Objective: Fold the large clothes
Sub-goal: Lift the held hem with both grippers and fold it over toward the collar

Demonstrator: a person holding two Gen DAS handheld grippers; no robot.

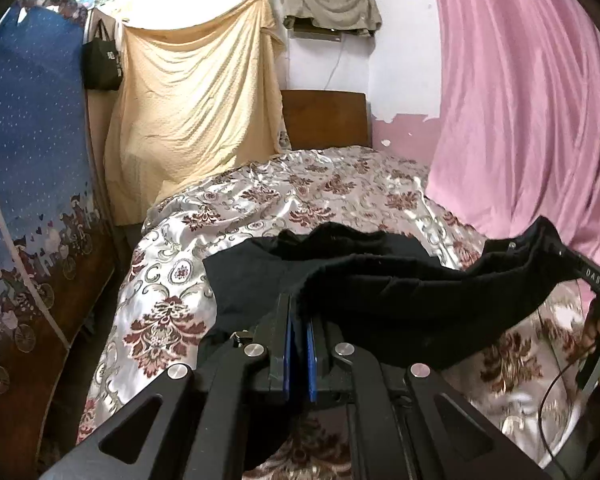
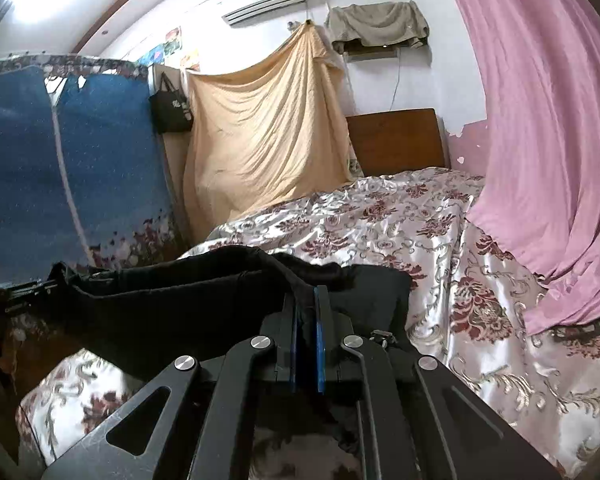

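Note:
A black garment (image 1: 400,292) lies on the floral bed cover (image 1: 300,196), its near edge lifted and stretched between both grippers. My left gripper (image 1: 299,304) is shut on the garment's near edge, cloth pinched between its blue pads. In the left wrist view the right gripper (image 1: 540,252) shows at the far right, holding the other end. In the right wrist view my right gripper (image 2: 306,300) is shut on the black garment (image 2: 172,304), which stretches left to the left gripper (image 2: 56,280). The rest of the garment rests on the bed cover (image 2: 420,232).
A pink curtain (image 1: 520,100) hangs at the right over the bed edge. A yellow sheet (image 1: 196,112) hangs on the far wall beside a wooden headboard (image 1: 324,118). A blue patterned mattress (image 1: 28,160) leans at the left, with a black bag (image 1: 102,64).

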